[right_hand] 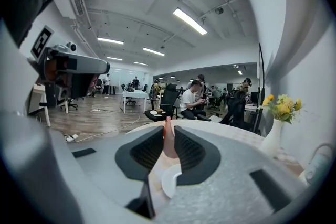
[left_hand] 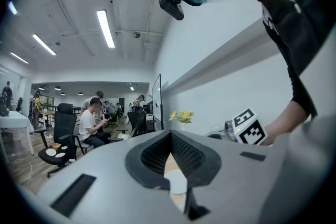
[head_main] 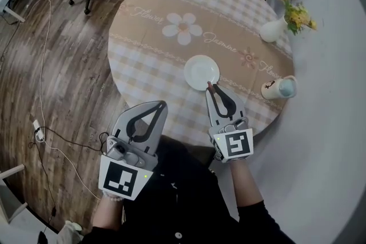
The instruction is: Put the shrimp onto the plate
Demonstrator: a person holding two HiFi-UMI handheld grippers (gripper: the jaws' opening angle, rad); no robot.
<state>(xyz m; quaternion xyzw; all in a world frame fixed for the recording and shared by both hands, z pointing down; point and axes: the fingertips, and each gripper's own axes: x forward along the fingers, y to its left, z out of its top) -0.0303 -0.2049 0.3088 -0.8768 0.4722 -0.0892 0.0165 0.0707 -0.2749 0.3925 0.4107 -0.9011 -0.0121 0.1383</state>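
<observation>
Shrimp (right_hand: 168, 141) pinched between the jaws of the right gripper (head_main: 210, 90), at the near rim of the white plate (head_main: 200, 70), toward the near edge of the round table (head_main: 143, 60). Left gripper (head_main: 161, 104) pressed together on nothing, at the table's near-left edge, well apart from the plate. Open cloth left and far of the plate; cup (head_main: 279, 88) and flower vase (head_main: 273, 30) along the right edge.
</observation>
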